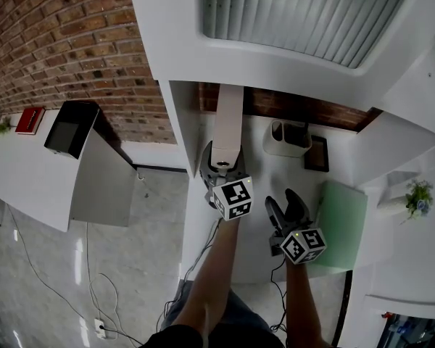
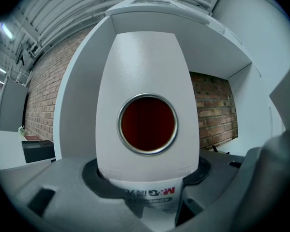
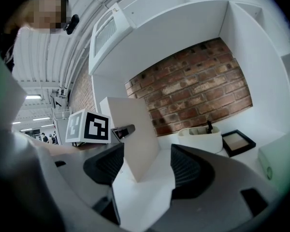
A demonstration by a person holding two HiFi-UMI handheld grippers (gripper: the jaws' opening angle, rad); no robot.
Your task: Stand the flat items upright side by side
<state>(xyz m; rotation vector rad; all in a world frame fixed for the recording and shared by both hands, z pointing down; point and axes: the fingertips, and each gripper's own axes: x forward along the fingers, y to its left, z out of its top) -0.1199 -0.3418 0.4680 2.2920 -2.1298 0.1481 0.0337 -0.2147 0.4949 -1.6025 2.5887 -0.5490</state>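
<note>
The white binder [image 1: 227, 122] is in the left gripper [image 1: 222, 167]. The left gripper view shows its narrow back [image 2: 145, 62], with a round metal-edged hole, standing tall between the two jaws. The jaws are closed against the lower part of this back from both sides, fairly wide apart because the binder is thick. The binder is upright and its length runs from the gripper toward the brick wall [image 1: 290, 107]. It is to the left of the pen holder [image 1: 285, 142] and apart from it. In the right gripper view it leans a little [image 3: 133, 134]. I cannot tell if its bottom edge touches the white desk [image 1: 257, 176].

The second flat thing, a green folder [image 1: 344, 223], lies flat on the desk. It is to the right of the pen holder, on the side nearer to the person.

The right gripper [image 1: 285, 205] is in front of the pen holder, between the binder and the green folder. Its jaws are wide apart and hold nothing; between them only the desk and the binder farther away are seen [image 3: 140, 170].

A small black picture frame [image 1: 317, 153] lies just to the right of the pen holder. A small plant [image 1: 418, 196] stands farther right, beyond the green folder.
</note>
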